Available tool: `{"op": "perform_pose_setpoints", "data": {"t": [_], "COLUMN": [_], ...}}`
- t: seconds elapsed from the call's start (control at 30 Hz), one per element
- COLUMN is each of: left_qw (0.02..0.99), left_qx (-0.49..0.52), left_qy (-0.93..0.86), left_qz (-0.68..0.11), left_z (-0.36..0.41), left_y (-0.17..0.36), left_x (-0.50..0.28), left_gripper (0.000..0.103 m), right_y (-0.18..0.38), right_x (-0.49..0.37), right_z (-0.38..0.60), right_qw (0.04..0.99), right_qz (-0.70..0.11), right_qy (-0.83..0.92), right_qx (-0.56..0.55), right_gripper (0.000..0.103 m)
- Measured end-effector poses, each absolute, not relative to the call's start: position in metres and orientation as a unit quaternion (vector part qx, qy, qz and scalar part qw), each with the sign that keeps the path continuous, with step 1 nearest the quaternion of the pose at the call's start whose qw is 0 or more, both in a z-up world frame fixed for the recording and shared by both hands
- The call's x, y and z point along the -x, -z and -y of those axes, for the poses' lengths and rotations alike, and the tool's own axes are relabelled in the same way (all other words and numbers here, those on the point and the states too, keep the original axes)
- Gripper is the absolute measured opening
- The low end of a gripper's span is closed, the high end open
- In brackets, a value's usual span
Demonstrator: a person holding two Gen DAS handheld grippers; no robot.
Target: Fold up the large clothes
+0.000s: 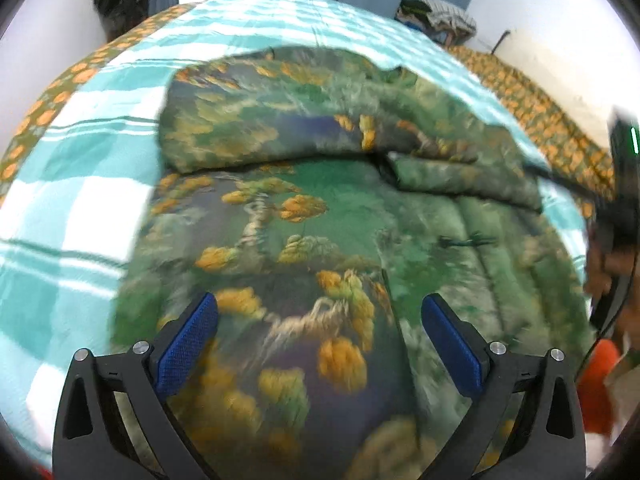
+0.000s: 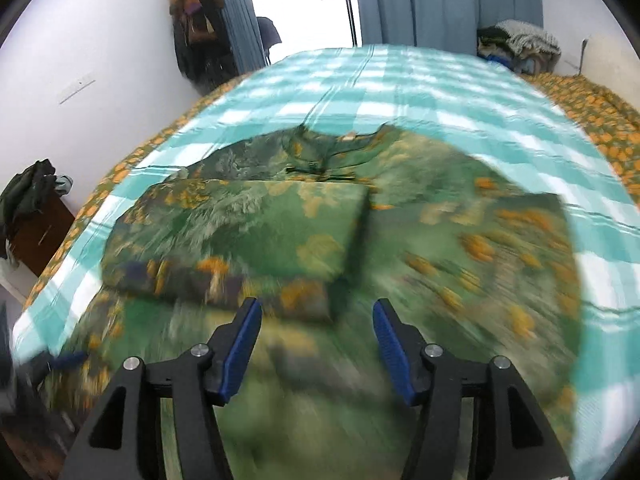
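Observation:
A large green garment with orange and purple print [image 1: 304, 216] lies spread on the bed, with one part folded over across its far side [image 1: 280, 120]. My left gripper [image 1: 320, 312] is open and empty just above the garment's near part. In the right wrist view the same garment [image 2: 460, 248] shows with its folded-over flap [image 2: 240, 240] at the left. My right gripper [image 2: 316, 320] is open and empty above the cloth, just short of the flap's near edge. Both views are motion-blurred.
The bed has a teal and white checked sheet [image 2: 400, 92] over an orange-flowered cover [image 2: 608, 120]. A pile of clothes [image 2: 516, 46] sits at the far right corner. A dark stand with clothes [image 2: 32, 208] is left of the bed. Blue curtains [image 2: 440, 0] hang behind.

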State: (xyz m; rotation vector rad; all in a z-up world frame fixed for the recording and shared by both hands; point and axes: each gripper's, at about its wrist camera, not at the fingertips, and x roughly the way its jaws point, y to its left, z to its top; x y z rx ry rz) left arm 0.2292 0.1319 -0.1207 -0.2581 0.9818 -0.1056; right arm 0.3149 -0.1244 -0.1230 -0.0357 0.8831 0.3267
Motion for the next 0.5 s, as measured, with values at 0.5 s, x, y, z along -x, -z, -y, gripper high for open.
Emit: {"op": "perform_pose_setpoints", "data": {"t": [0.5], "left_qw": [0.796], "left_qx": [0.229], "left_qy": [0.057], "left_qz": [-0.557], "left_z": [-0.227], "left_y": [0.159], "left_x": [-0.163], "left_gripper": [0.102], "right_y": [0.137], "right_x": [-0.146], "right_z": [0.349], "right_qw": [0.823], "right_qz": [-0.552], "right_qy": [-0.069], "right_qx": [-0.116], "right_gripper": [0.074]}}
